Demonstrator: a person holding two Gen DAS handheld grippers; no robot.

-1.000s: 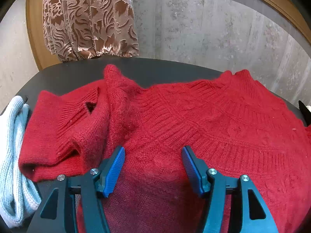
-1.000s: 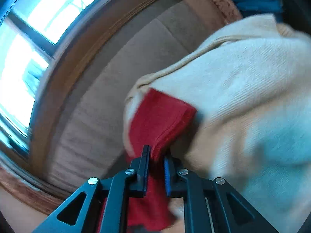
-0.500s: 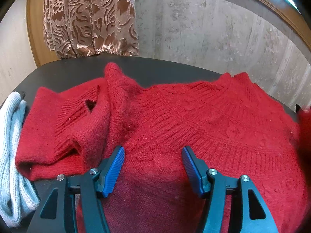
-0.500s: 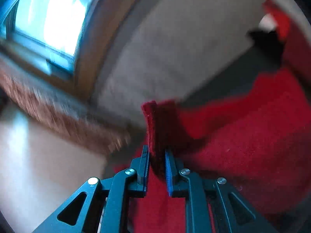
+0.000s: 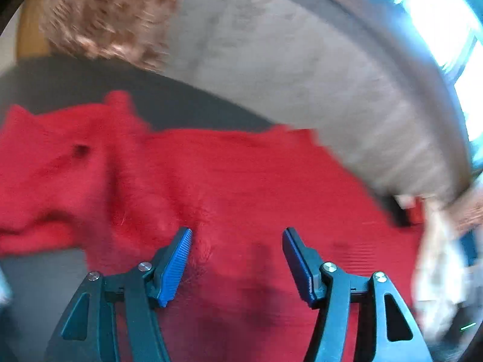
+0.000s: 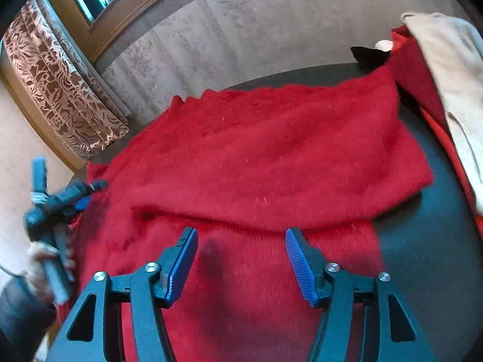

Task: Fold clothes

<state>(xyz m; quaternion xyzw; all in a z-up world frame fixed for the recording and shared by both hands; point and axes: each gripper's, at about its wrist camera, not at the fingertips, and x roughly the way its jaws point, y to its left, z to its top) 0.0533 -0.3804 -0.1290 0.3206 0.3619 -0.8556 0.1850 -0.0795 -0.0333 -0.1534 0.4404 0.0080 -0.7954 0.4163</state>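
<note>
Dark counter (image 6: 437,271) bearing one red sweater (image 6: 256,157), its right sleeve now folded across the body, no longer pinched. Two grippers: right gripper (image 6: 241,259), jaws opening, empty; left gripper (image 5: 237,259), jaws wide as before, empty, above sweater.

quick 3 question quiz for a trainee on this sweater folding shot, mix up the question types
1. True or false: the right tongs are clamped on the red sweater.
2. The surface under the sweater is: A white, B dark, C wooden.
3. Fill in: the garment at the right edge of the right wrist view is ____ coloured.

Key: 1 false, their jaws are opening with nothing pinched; 2 B; 3 cream.
</note>
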